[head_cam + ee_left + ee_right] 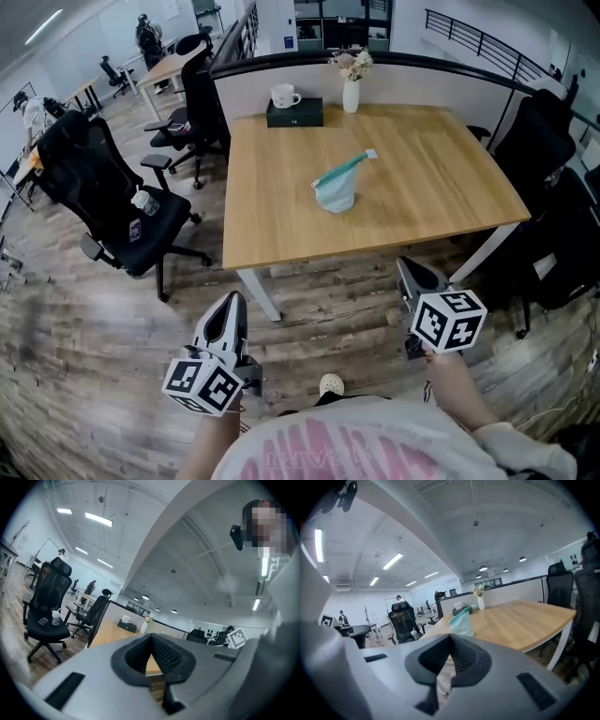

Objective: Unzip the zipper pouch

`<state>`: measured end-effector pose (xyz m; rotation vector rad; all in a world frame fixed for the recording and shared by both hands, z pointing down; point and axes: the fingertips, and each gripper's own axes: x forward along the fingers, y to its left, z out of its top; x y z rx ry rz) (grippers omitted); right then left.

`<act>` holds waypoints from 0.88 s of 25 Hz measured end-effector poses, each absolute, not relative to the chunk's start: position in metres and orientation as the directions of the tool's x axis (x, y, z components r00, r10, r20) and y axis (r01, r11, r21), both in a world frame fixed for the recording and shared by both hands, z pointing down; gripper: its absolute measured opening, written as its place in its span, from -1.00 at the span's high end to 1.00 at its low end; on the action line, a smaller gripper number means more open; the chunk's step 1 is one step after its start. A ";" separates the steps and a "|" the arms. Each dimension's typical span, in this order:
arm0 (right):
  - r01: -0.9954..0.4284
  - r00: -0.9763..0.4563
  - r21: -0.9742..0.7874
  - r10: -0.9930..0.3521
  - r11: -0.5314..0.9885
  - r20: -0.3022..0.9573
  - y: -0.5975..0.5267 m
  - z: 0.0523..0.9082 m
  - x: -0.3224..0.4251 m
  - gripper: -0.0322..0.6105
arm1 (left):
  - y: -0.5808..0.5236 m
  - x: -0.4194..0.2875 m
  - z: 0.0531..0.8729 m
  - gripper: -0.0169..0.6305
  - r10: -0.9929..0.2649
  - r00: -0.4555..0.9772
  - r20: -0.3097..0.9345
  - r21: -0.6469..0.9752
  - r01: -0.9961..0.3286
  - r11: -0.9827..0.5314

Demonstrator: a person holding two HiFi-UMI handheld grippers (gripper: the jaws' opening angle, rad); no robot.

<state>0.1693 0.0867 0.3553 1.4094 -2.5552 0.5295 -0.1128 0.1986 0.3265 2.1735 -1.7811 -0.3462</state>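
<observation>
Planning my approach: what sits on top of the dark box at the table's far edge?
A white mug stands on the dark box. The closed box hides whatever is inside it.

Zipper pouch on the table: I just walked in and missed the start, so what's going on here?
A person holds a left gripper and a right gripper, both shut and empty, short of the near edge of the wooden table. The pale teal zipper pouch lies near the middle of the table, untouched. A mug on a dark box and a vase stand at the far edge.
</observation>
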 end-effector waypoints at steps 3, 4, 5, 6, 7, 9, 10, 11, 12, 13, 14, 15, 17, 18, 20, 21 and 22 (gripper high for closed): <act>-0.837 -0.547 -0.222 -0.790 0.501 0.277 0.041 0.342 0.166 0.91 | 0.157 -0.113 0.320 0.94 -0.981 0.194 -0.019 0.366 -0.912 -0.187; -0.834 -0.550 -0.225 -0.791 0.504 0.266 0.029 0.340 0.165 0.91 | 0.144 -0.112 0.321 0.94 -0.980 0.196 -0.024 0.367 -0.910 -0.191; -0.831 -0.554 -0.228 -0.790 0.507 0.262 0.019 0.340 0.165 0.91 | 0.132 -0.110 0.325 0.94 -0.980 0.199 -0.023 0.374 -0.907 -0.193; -0.829 -0.558 -0.232 -0.786 0.509 0.267 0.011 0.344 0.164 0.91 | 0.121 -0.108 0.331 0.94 -0.979 0.204 -0.015 0.384 -0.903 -0.194; -0.828 -0.559 -0.236 -0.779 0.509 0.282 0.004 0.351 0.164 0.91 | 0.112 -0.106 0.338 0.94 -0.977 0.211 0.000 0.398 -0.897 -0.194; -0.833 -0.553 -0.244 -0.766 0.497 0.328 -0.007 0.371 0.163 0.91 | 0.096 -0.102 0.357 0.94 -0.972 0.233 0.037 0.428 -0.883 -0.195; -0.837 -0.547 -0.251 -0.760 0.487 0.351 -0.011 0.381 0.163 0.91 | 0.088 -0.100 0.368 0.95 -0.967 0.250 0.055 0.442 -0.874 -0.201; -0.839 -0.543 -0.258 -0.753 0.478 0.371 -0.015 0.390 0.162 0.91 | 0.080 -0.097 0.378 0.94 -0.960 0.270 0.071 0.454 -0.866 -0.210; -0.840 -0.542 -0.265 -0.746 0.473 0.387 -0.020 0.399 0.161 0.91 | 0.071 -0.094 0.388 0.94 -0.953 0.290 0.089 0.462 -0.860 -0.218; -0.841 -0.541 -0.270 -0.738 0.469 0.403 -0.025 0.407 0.160 0.91 | 0.061 -0.092 0.397 0.94 -0.946 0.307 0.107 0.464 -0.856 -0.225; -0.844 -0.537 -0.271 -0.732 0.464 0.419 -0.031 0.414 0.159 0.91 | 0.051 -0.091 0.406 0.94 -0.939 0.321 0.125 0.463 -0.856 -0.231; -0.848 -0.530 -0.271 -0.729 0.455 0.434 -0.038 0.420 0.159 0.91 | 0.039 -0.090 0.413 0.94 -0.932 0.333 0.142 0.459 -0.857 -0.236; -0.861 -0.508 -0.278 -0.732 0.425 0.454 -0.055 0.428 0.161 0.91 | 0.012 -0.090 0.425 0.94 -0.919 0.357 0.168 0.457 -0.854 -0.249; -0.867 -0.498 -0.284 -0.735 0.409 0.460 -0.064 0.429 0.162 0.91 | -0.002 -0.089 0.430 0.94 -0.910 0.374 0.177 0.458 -0.850 -0.261; -0.876 -0.480 -0.290 -0.744 0.384 0.464 -0.082 0.427 0.160 0.91 | -0.032 -0.086 0.436 0.89 -0.887 0.423 0.186 0.456 -0.836 -0.304; -0.881 -0.471 -0.287 -0.750 0.376 0.463 -0.091 0.424 0.158 0.91 | -0.046 -0.085 0.438 0.82 -0.870 0.454 0.191 0.453 -0.827 -0.332; -0.885 -0.463 -0.281 -0.757 0.370 0.462 -0.099 0.421 0.156 0.91 | -0.060 -0.082 0.441 0.73 -0.851 0.487 0.197 0.450 -0.816 -0.363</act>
